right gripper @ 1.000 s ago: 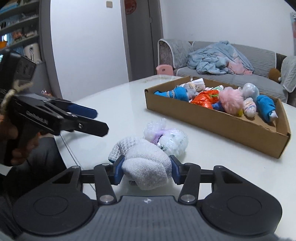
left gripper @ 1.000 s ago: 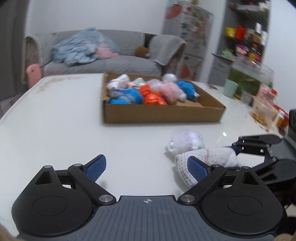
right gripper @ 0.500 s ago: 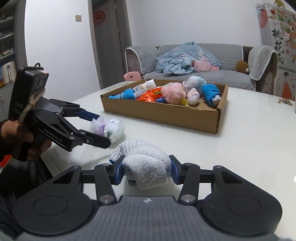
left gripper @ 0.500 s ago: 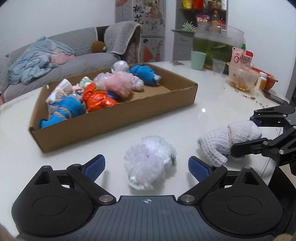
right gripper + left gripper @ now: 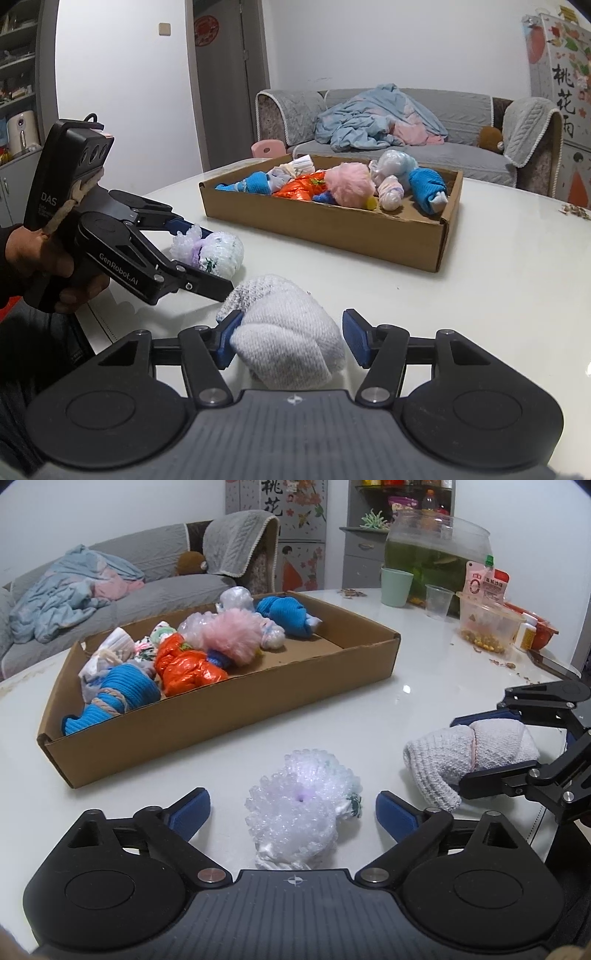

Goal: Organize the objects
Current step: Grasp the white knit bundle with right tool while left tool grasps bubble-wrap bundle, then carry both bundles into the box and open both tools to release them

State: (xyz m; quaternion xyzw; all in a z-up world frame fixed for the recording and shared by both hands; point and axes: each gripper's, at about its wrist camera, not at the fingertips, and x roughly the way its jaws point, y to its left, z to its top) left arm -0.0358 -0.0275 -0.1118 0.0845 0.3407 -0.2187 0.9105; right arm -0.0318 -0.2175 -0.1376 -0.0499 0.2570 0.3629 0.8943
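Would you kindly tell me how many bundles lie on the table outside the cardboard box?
2: a bubble-wrap bundle near the box, and a white knitted bundle beside it.

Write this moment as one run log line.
left gripper: open around bubble-wrap ball | right gripper: jaws opening, white sock between | box: partly filled

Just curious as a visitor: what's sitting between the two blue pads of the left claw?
The bubble-wrap bundle lies on the white table between the open left claw's pads, with gaps on both sides. The left wrist view shows it best.
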